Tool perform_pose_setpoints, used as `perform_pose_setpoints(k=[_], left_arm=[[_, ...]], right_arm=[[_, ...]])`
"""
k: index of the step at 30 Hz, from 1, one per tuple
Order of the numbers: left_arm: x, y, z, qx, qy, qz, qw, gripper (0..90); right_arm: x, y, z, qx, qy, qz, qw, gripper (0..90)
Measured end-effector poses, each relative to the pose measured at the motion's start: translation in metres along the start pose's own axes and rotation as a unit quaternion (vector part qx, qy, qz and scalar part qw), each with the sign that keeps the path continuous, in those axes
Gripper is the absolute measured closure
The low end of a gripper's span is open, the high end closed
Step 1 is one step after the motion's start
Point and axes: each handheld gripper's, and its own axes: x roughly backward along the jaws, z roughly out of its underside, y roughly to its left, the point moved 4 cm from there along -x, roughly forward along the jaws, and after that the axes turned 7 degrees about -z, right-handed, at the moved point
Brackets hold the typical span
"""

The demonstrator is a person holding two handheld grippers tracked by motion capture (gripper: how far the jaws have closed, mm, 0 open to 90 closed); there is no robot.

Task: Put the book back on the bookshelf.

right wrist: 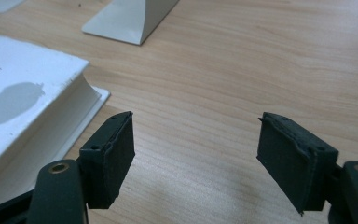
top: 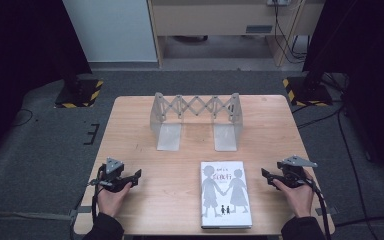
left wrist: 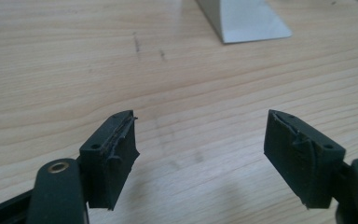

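Here, a white book (top: 225,194) lies flat, cover up, near the front edge of the worktop (top: 140,125). Left of the book rests the left hand-held gripper (top: 136,178), jaws apart and empty; right of the book rests the right hand-held gripper (top: 266,175), likewise apart and empty, both aimed inward, presumably ready to flank it. Beyond the book stands an expandable metal book rack (top: 196,119), empty, probably its destination.
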Motion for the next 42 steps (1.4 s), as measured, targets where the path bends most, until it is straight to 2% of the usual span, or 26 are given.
perform_pose_setpoints(k=[9, 12, 21, 29, 32, 36, 39, 42], left_arm=[[0.004, -0.02, -0.007, -0.003, -0.019, 0.026, 0.9995, 26.2], [0.007, -0.028, -0.009, -0.002, -0.028, 0.038, 0.9989, 27.6], [0.015, -0.045, -0.016, -0.014, -0.048, 0.052, 0.9974, 34.5], [0.017, -0.067, -0.022, -0.03, -0.066, 0.068, 0.995, 40.5], [0.02, -0.077, -0.024, -0.027, -0.081, 0.076, 0.9935, 42.2], [0.017, -0.091, -0.024, -0.034, -0.078, 0.087, 0.9926, 43.0], [0.014, -0.102, -0.024, -0.051, -0.07, 0.095, 0.9917, 42.2], [0.013, -0.111, -0.024, -0.048, -0.069, 0.103, 0.9911, 38.5]], right_arm=[[0.006, 0.005, -0.008, 0.004, -0.022, -0.006, 0.9997, 26.9], [0.006, 0.008, -0.01, 0.007, -0.023, -0.014, 0.9996, 27.2], [0.009, 0.021, -0.018, 0.01, -0.037, -0.038, 0.9986, 29.5], [0.006, 0.03, -0.018, 0.022, -0.029, -0.056, 0.9978, 32.6], [0.004, 0.035, -0.019, 0.021, -0.03, -0.064, 0.9973, 33.3], [0.001, 0.042, -0.018, 0.019, -0.029, -0.078, 0.9963, 33.2], [-0.001, 0.046, -0.017, 0.019, -0.025, -0.083, 0.996, 33.0], [-0.002, 0.049, -0.017, 0.017, -0.026, -0.088, 0.9956, 32.7]])
